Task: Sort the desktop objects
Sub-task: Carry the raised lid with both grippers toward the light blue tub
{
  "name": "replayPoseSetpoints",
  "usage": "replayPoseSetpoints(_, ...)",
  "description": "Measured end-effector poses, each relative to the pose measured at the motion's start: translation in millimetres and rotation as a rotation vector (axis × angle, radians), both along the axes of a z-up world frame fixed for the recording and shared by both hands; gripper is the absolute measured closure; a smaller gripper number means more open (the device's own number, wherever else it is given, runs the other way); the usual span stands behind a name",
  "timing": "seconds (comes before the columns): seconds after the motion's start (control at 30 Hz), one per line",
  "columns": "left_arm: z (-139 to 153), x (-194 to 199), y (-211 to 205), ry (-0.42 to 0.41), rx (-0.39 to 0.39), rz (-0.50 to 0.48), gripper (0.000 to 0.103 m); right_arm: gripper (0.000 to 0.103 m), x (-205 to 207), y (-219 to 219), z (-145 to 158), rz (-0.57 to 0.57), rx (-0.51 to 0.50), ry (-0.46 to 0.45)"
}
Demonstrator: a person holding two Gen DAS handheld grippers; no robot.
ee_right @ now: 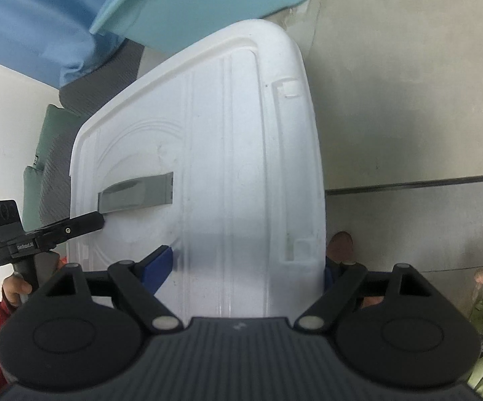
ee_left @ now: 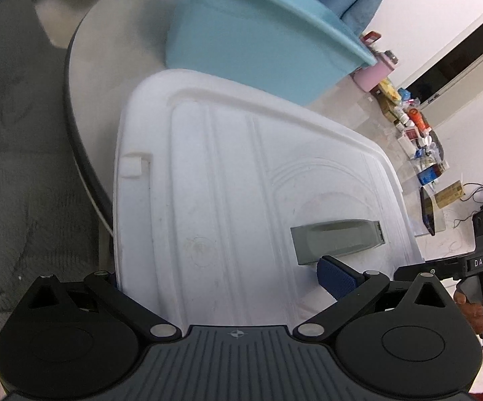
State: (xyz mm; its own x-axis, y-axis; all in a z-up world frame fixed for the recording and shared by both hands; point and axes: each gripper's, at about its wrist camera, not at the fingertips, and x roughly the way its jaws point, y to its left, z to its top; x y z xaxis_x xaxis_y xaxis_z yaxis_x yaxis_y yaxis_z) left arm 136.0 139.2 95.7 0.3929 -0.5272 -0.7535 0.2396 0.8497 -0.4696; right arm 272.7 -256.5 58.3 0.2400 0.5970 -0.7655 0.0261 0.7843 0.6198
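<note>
White ribbed lid [ee_left: 228, 180] with grey handle [ee_left: 336, 239], tilted.

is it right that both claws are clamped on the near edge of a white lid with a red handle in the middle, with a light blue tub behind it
Not quite: the handle is grey, not red, as the left wrist view shows. The rest holds: the left claw and the right claw both grip the near edge of the white lid, and a light blue tub sits behind it.

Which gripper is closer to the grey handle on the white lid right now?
Left. The left gripper has one blue pad beside the grey handle. The right gripper straddles the white lid's other half, farther from the handle.
</note>
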Motion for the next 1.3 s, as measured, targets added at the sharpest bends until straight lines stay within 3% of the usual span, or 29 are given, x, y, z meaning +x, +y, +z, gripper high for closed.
replayPoseSetpoints(0.37, 45.1, -5.0, -4.7, -0.054, 0.004, 0.002, 0.0, 0.019, 7.2, -4.7, 32.8, -0.004, 0.001, -0.062)
replayPoseSetpoints(0.77, 74.5, 1.2, -6.3, -0.066, 0.016, 0.014, 0.0, 0.019, 19.1, -7.3, 56.2, 0.0, 0.015, -0.085)
replayPoseSetpoints(1.3, 99.6, 64.9, -7.5, -0.079, 0.008, -0.008, 0.0, 0.018, 66.2, -10.4, 82.0, -0.046, 0.0, -0.121)
